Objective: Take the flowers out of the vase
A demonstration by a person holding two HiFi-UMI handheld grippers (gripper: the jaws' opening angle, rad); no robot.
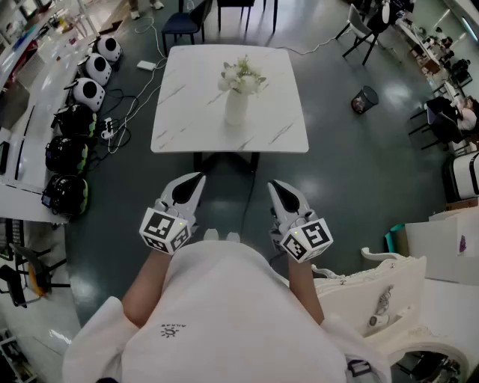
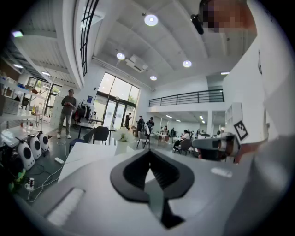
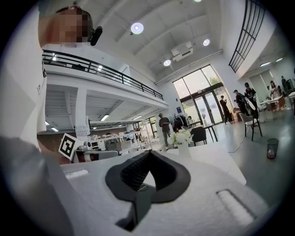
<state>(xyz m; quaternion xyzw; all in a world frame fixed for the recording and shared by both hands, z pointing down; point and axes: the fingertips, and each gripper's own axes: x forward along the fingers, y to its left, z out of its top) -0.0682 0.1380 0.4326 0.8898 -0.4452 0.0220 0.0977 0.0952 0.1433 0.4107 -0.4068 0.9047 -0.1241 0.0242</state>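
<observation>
A white vase (image 1: 236,107) stands near the middle of a white marble-topped table (image 1: 187,112), holding a bunch of white flowers (image 1: 241,76). The right gripper view shows the same flowers (image 3: 180,136) in the vase (image 3: 184,149) ahead on the table (image 3: 216,159). Both grippers are held close to the person's body, well short of the table's near edge. My left gripper (image 1: 196,179) is shut with nothing in it, its tips meeting (image 2: 148,151). My right gripper (image 1: 274,185) is also shut and empty, its tips together (image 3: 148,152).
Several black and white helmets (image 1: 75,120) and cables lie on the floor left of the table. Chairs (image 1: 185,21) stand beyond the table, a small bin (image 1: 364,99) sits at the right, and white furniture (image 1: 389,292) is at the lower right. People stand in the far hall (image 2: 67,113).
</observation>
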